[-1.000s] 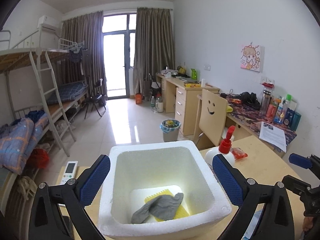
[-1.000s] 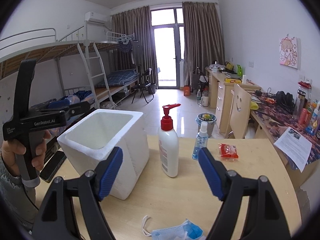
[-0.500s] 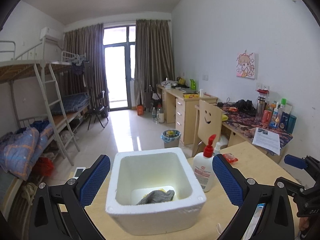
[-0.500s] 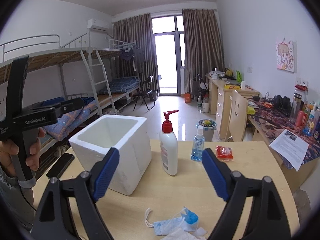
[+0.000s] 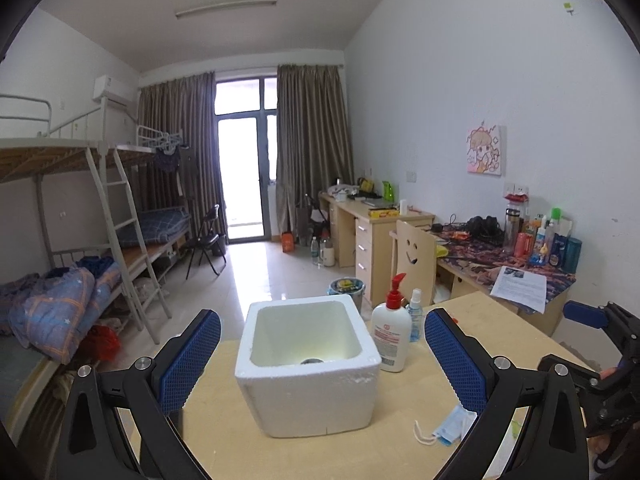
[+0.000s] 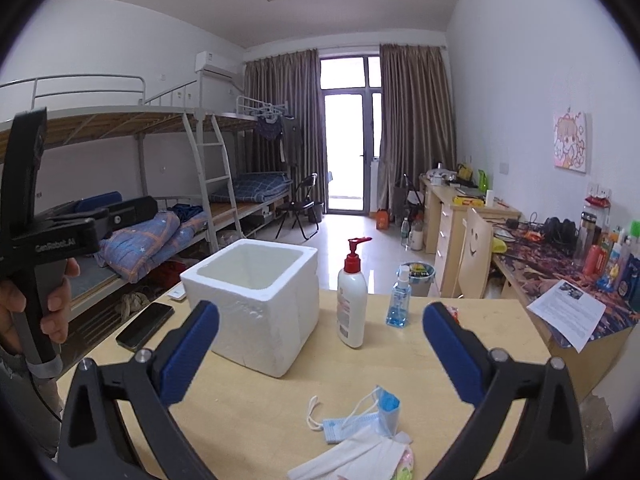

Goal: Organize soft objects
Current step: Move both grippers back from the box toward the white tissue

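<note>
A white foam box stands on the wooden table, and only a grey sliver of its contents shows over the rim. My left gripper is open and empty, held back from the box and a little above it. My right gripper is open with its jaws still opening and nothing between them; the box sits ahead to its left. A blue face mask lies on the table just before the right gripper, beside a white tissue. The mask also shows at the lower right of the left wrist view.
A red-pump lotion bottle and a small blue sanitizer bottle stand right of the box. A black phone lies near the table's left edge. A hand holds the left gripper's handle at the far left. A cluttered desk lies to the right.
Both grippers have drawn back from the box and risen, so the box looks smaller and its contents are nearly hidden. The right jaws have spread wider. The mask and tissue have come into view.
</note>
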Motion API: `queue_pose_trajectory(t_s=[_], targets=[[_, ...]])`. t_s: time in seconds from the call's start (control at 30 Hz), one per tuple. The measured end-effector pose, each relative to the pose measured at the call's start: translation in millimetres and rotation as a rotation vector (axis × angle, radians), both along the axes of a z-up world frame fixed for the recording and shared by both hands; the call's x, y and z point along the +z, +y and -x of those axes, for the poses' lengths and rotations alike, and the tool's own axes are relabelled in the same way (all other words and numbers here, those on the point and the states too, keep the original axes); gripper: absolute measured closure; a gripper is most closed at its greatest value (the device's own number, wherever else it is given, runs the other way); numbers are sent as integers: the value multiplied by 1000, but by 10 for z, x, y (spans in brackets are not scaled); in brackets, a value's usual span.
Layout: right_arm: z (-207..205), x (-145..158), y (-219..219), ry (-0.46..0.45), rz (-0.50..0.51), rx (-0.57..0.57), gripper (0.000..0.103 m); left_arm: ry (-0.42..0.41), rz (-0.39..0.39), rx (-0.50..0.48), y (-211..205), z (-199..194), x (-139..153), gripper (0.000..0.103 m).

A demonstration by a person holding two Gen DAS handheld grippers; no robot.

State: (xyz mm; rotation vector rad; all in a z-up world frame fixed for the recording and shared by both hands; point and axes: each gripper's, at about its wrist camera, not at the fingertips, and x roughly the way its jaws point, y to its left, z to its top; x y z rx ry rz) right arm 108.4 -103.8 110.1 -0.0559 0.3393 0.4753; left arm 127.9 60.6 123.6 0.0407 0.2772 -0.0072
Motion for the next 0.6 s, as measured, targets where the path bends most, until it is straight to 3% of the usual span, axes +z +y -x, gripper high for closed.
queue_pose_trajectory(t_s=[0.6], targets=[[698, 34, -85, -52, -15, 11, 0, -99, -18, -12, -175, 888, 18, 1]])
